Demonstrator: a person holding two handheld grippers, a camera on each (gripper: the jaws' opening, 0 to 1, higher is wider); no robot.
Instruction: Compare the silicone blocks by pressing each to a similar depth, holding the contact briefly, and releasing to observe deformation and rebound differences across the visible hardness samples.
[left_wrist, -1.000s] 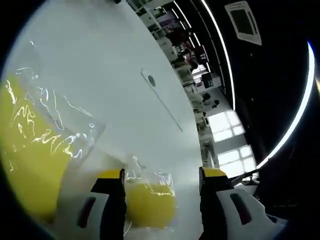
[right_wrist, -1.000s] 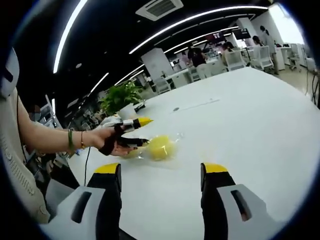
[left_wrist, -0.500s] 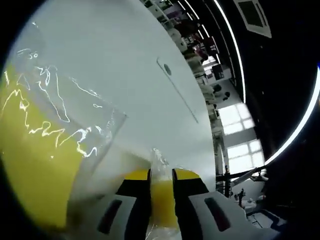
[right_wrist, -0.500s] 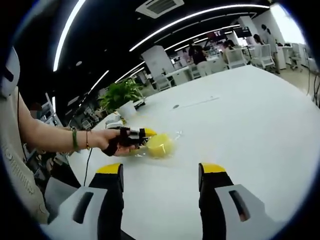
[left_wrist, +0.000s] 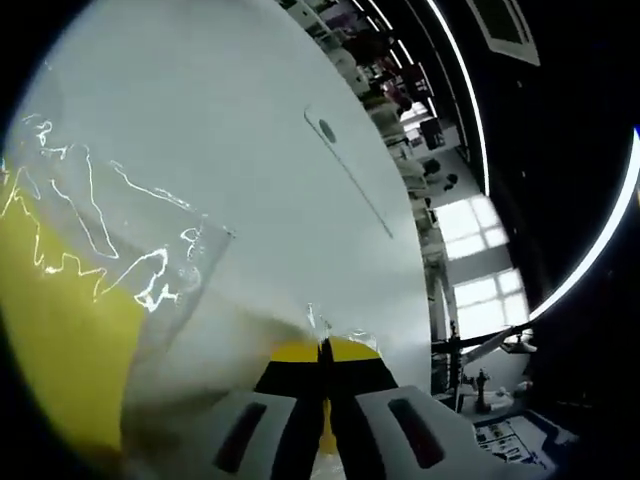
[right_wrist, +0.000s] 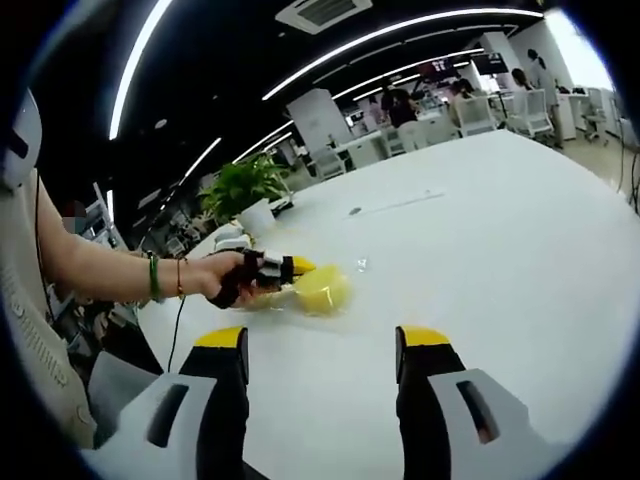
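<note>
In the left gripper view my left gripper (left_wrist: 322, 352) is shut on a small yellow silicone block (left_wrist: 326, 438) in clear wrap, squeezed to a thin sliver between the jaws. A larger yellow block (left_wrist: 60, 330) in crinkled clear plastic lies close by at the left. In the right gripper view a hand holds the left gripper (right_wrist: 283, 268) with its yellow tips closed against a wrapped yellow block (right_wrist: 322, 290) on the white table (right_wrist: 500, 220). My right gripper (right_wrist: 320, 345) hangs open nearer the table's front, well short of that block, with nothing between its fingers.
A thin strip with a round mark (right_wrist: 390, 205) lies farther out on the table. A plant in a white pot (right_wrist: 250, 195) stands at the far left edge. The person's forearm with bracelets (right_wrist: 120, 275) reaches in from the left. Chairs and people (right_wrist: 470, 100) are far behind.
My left gripper went from open around the small yellow block to fully shut, flattening it. The right gripper has stayed open and nearly still.
</note>
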